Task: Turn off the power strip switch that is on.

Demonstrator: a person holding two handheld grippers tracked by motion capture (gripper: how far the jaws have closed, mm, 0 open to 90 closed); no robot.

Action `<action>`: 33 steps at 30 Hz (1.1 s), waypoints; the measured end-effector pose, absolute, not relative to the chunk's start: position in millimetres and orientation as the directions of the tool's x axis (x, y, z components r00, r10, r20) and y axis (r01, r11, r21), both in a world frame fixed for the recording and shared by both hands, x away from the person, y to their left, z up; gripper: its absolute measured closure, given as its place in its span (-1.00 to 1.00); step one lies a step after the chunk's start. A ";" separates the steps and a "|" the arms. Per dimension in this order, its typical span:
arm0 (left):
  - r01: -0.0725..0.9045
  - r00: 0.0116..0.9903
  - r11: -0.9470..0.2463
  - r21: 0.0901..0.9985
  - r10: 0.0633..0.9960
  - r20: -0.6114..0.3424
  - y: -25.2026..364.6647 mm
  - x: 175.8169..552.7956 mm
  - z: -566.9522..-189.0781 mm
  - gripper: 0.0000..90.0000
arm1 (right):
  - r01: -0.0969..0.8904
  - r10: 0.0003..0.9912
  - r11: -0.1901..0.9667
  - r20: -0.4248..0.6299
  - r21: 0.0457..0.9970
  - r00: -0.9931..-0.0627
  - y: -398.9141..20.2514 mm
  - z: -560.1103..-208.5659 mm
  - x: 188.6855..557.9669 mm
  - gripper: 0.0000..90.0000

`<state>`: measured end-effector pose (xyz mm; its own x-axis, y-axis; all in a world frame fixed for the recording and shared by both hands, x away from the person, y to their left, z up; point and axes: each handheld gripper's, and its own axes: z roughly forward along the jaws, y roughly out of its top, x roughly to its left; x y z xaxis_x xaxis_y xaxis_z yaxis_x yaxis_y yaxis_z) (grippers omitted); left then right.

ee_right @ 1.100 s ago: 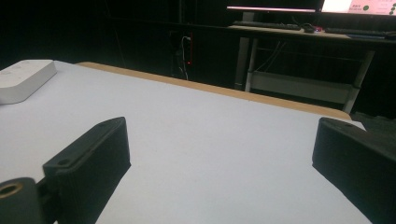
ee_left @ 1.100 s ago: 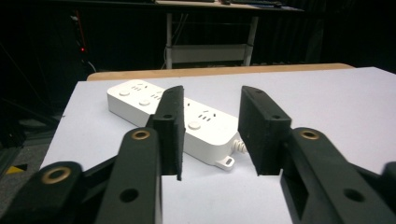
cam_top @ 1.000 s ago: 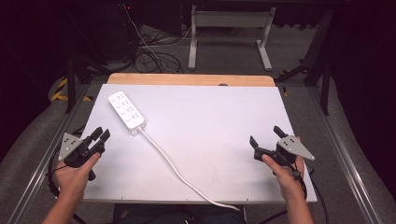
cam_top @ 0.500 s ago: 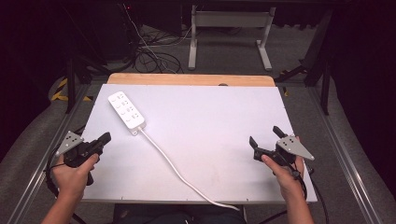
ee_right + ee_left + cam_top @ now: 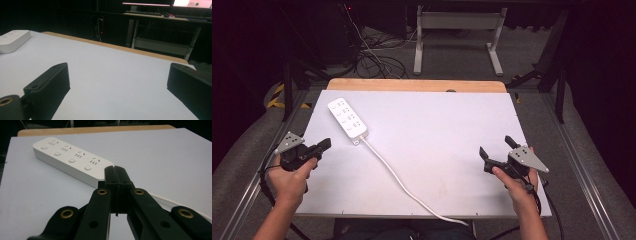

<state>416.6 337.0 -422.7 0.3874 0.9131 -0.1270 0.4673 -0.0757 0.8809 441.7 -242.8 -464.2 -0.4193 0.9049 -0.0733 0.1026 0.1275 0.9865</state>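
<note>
— Where's the power strip [image 5: 347, 118]?

— It lies flat on the white counter [image 5: 437, 125], toward the far left corner, set at a slant. It's white, with four sockets and a round button beside each. Its white cable [image 5: 404, 187] leaves the near end and runs across the counter to the near edge.

— And the left hand-held gripper [image 5: 323, 145]?

— It sits at the left edge of the counter, near side, pointing toward the strip. Its jaws have just been closing and now stand pressed flat together, with nothing between them. In the left gripper view the tips [image 5: 115, 173] line up with the strip's near end, but from above they are apart from it, touching neither strip nor cable.

— The right hand-held gripper [image 5: 497, 150]?

— It's near the right edge of the counter, well apart from the strip. Its jaws stand wide apart and hold nothing; bare counter shows between them in the right gripper view.
</note>
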 end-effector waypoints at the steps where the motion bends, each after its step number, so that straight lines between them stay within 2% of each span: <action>1: 0.470 0.388 -0.086 0.879 0.914 -0.117 336.1 418.3 -422.3 1.00 | 0.105 0.904 0.127 -0.071 0.986 -0.421 -243.3 -464.6 441.6 -0.90; 14: 0.466 0.375 -0.128 0.875 0.925 -0.065 327.9 448.1 -405.9 1.00 | 0.109 0.900 0.133 -0.074 0.985 -0.429 -240.3 -465.9 442.3 -0.90; 24: 0.516 0.360 -0.148 0.844 0.931 -0.057 314.6 477.4 -405.1 1.00 | 0.112 0.902 0.130 -0.071 0.985 -0.426 -240.9 -466.1 442.7 -0.90; 33: 0.532 0.358 -0.203 0.822 0.934 -0.001 310.6 495.8 -388.1 1.00 | 0.107 0.896 0.125 -0.066 0.986 -0.439 -238.9 -465.6 444.3 -0.91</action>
<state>495.8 310.6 -388.1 0.3577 0.9339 -0.0013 0.5321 -0.2026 0.8221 444.3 -238.9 -465.6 -0.4392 0.8959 -0.0664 0.1068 0.1255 0.9863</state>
